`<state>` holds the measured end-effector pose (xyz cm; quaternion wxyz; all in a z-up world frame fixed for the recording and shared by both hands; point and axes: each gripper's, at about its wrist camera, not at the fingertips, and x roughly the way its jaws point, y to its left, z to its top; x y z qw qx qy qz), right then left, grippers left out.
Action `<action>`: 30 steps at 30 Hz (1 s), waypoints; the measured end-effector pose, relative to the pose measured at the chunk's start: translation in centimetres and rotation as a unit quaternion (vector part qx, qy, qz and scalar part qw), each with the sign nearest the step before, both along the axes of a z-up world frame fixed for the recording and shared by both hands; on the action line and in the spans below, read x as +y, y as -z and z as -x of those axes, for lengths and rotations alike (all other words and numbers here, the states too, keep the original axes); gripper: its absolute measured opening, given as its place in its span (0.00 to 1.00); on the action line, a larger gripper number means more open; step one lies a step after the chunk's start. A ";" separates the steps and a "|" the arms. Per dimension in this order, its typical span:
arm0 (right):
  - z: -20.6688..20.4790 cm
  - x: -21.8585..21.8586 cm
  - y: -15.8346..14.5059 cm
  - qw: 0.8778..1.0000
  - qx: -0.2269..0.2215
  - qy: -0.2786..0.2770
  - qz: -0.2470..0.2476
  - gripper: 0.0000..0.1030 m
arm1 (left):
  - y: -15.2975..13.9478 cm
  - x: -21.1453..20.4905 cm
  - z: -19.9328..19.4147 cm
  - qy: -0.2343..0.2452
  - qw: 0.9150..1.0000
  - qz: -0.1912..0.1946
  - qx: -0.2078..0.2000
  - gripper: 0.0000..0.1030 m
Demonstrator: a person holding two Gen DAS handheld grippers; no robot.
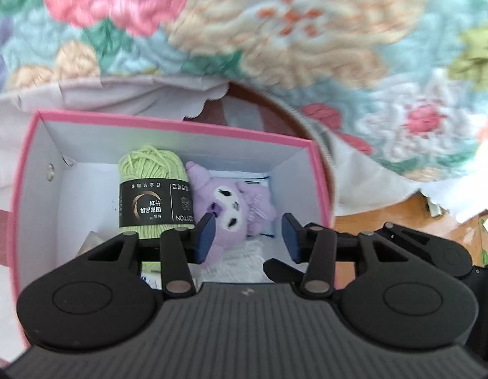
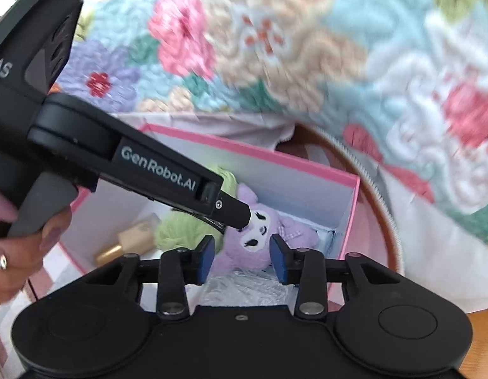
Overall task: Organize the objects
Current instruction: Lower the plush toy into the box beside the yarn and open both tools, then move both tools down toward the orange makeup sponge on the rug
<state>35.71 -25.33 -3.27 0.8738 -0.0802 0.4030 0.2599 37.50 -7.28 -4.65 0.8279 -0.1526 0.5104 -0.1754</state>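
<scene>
A pink box (image 1: 168, 123) with white inner walls stands open. Inside lie a green yarn ball (image 1: 149, 170) with a black label and a purple plush toy (image 1: 241, 205) beside it. My left gripper (image 1: 247, 237) is open and empty, above the plush. In the right wrist view the box (image 2: 307, 164) holds the plush (image 2: 259, 237), the yarn (image 2: 181, 230) and a gold-capped bottle (image 2: 127, 243). My right gripper (image 2: 242, 259) is open and empty, just above the plush. The left gripper's finger (image 2: 237, 211) reaches in from the left, its tip at the plush's head.
A flowered quilt (image 1: 275, 31) fills the background. A round wooden frame (image 2: 379, 208) and white cloth (image 1: 117, 94) lie behind and right of the box. Crinkled clear wrap (image 2: 244, 287) sits in the box's near end. A hand (image 2: 16, 246) holds the left gripper's handle.
</scene>
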 end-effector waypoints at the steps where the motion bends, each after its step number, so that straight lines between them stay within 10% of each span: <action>1: 0.5 -0.1 -1.0 1.000 -0.005 -0.002 0.000 0.50 | -0.9 0.1 0.5 0.004 1.000 -0.009 -0.004 0.50; 5: 3.5 -0.4 -4.2 1.000 -0.009 -0.011 0.021 0.53 | -4.1 0.4 3.2 -0.001 0.998 -0.064 0.018 0.56; 18: 14.3 -2.5 -11.5 0.998 -0.031 -0.059 -0.020 0.56 | -13.0 1.9 15.1 0.017 0.997 -0.072 -0.024 0.64; 30: 21.2 -1.8 -12.2 0.993 0.004 -0.111 -0.042 0.77 | -12.0 5.7 20.9 -0.007 0.998 -0.065 0.000 0.70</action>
